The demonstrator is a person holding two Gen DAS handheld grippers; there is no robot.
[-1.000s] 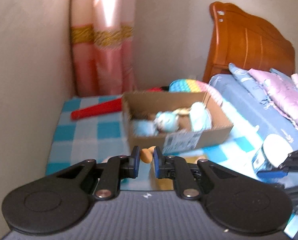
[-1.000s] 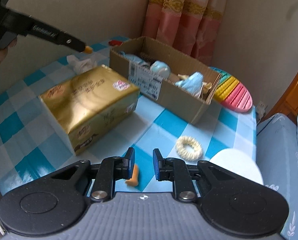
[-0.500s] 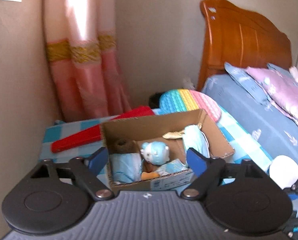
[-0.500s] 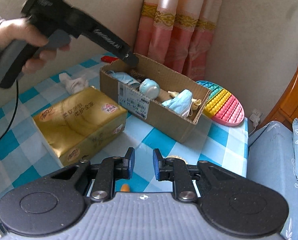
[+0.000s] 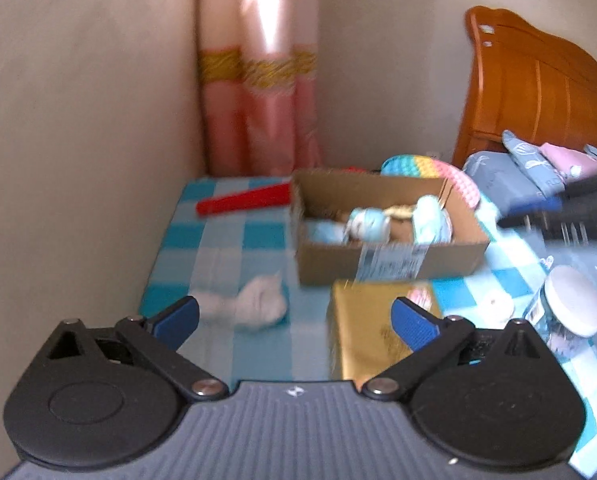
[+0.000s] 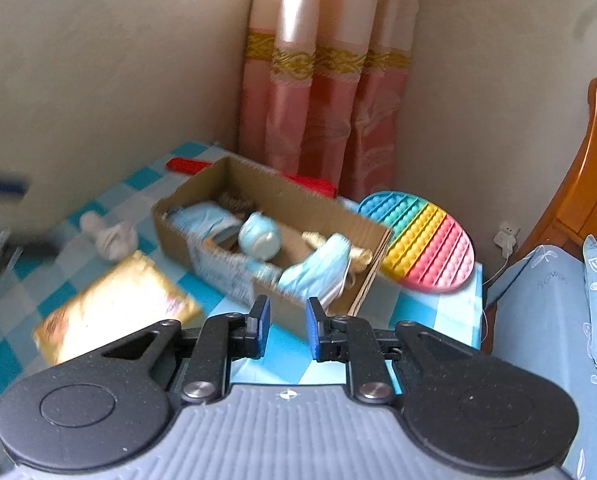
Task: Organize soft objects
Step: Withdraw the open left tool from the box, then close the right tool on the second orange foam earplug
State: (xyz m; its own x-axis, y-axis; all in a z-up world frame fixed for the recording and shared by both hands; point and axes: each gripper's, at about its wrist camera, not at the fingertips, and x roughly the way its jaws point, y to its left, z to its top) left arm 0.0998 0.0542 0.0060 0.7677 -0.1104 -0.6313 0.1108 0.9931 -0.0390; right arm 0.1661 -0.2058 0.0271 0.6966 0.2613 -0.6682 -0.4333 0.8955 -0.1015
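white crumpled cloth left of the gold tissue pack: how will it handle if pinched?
The white cloth lies bunched and wrinkled, so probably floppy, draping from one pinch. It looks thin, likely light. Its flat rest on the checked tablecloth suggests no rolling.

1. The cardboard box is open on top, so it can be reached from above.
2. The gold tissue pack sits just in front of it.
3. Walls hem in the table's far corner.

Black left gripper, blue ribbed pads, silver pivot screws, grey ridged body, matching right gripper
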